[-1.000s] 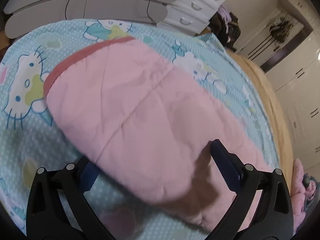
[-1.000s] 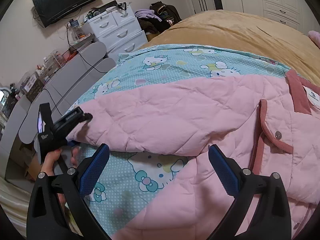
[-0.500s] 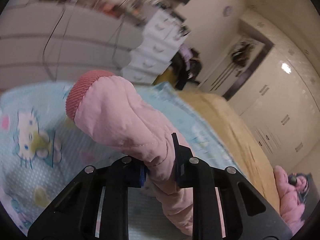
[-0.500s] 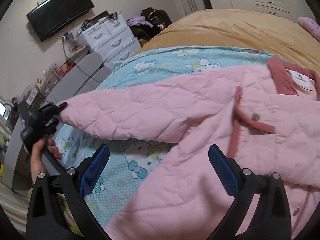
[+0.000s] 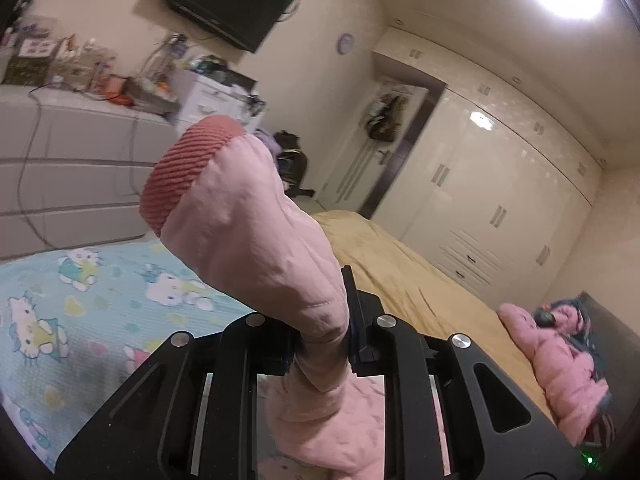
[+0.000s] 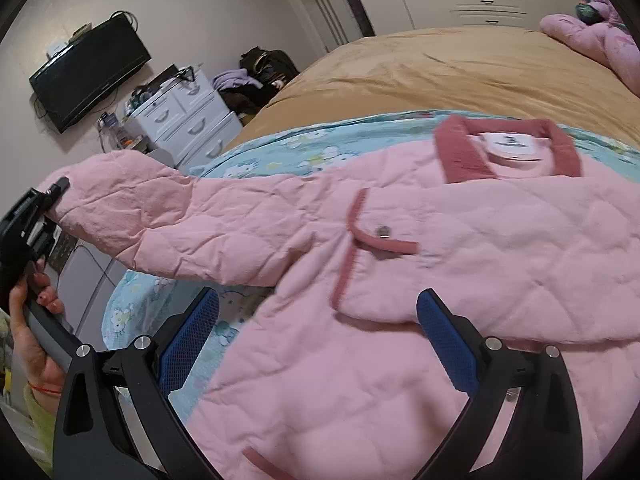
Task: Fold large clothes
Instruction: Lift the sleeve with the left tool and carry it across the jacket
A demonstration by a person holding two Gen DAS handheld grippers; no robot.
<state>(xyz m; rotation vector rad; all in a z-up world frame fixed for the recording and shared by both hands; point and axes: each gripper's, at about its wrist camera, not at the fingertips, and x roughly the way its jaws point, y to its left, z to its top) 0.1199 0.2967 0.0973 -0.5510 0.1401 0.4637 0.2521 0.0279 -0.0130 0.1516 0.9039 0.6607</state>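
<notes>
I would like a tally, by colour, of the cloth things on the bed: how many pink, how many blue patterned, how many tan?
Pink: 2, the quilted jacket and the plush heap near the far end of the bed
Blue patterned: 1, the cartoon cat sheet
Tan: 1, the blanket
Total: 4

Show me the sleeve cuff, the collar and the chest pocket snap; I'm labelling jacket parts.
sleeve cuff (image 5: 180,168), left wrist view, on its ribbed band.
collar (image 6: 460,156), right wrist view, on its left ribbed side.
chest pocket snap (image 6: 383,232), right wrist view, on the metal stud.
</notes>
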